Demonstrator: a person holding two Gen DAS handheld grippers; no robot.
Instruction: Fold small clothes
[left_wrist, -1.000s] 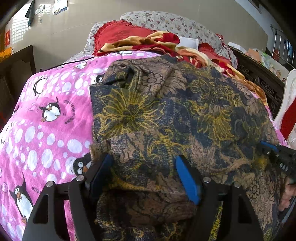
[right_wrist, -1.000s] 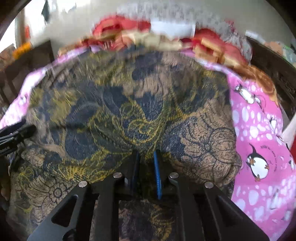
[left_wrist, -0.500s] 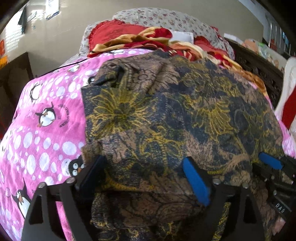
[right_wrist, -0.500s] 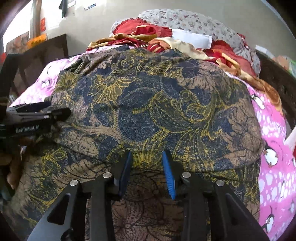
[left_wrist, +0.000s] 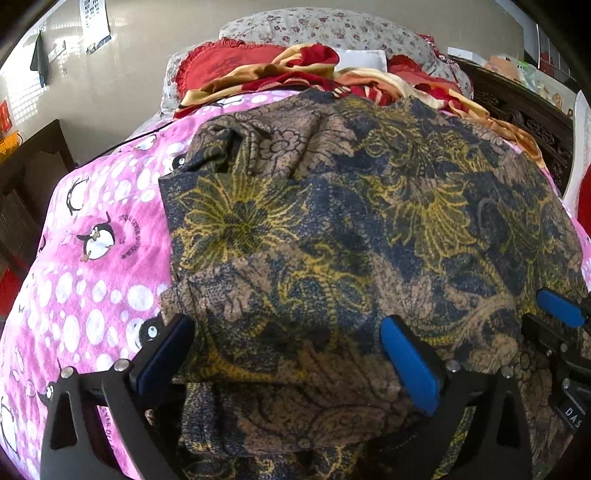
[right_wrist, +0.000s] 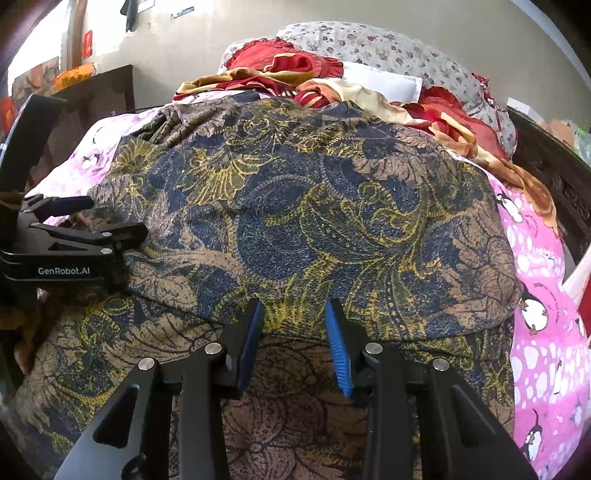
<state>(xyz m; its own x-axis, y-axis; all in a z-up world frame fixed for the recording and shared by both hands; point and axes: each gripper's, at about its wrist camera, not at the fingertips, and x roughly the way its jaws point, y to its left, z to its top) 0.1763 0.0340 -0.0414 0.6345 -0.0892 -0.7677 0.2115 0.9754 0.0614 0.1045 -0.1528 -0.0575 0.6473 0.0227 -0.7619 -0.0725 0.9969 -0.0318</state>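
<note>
Brown-and-navy floral garment (left_wrist: 332, 240) lies spread on the pink penguin blanket (left_wrist: 92, 258) of the bed, near edge doubled over. My left hand-held gripper (left_wrist: 288, 354) has just been opening; jaws stand wide astride the fold, pads clear of cloth. My right hand-held gripper (right_wrist: 293, 343) has parted a little, holding nothing, cloth beneath. Risk: released fold is soft and humped; it may slump or spring back, leaving a crooked crease.

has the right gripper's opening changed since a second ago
Yes. The right gripper was shut on the patterned garment; its jaws have just opened, clear of its folded edge.
</note>
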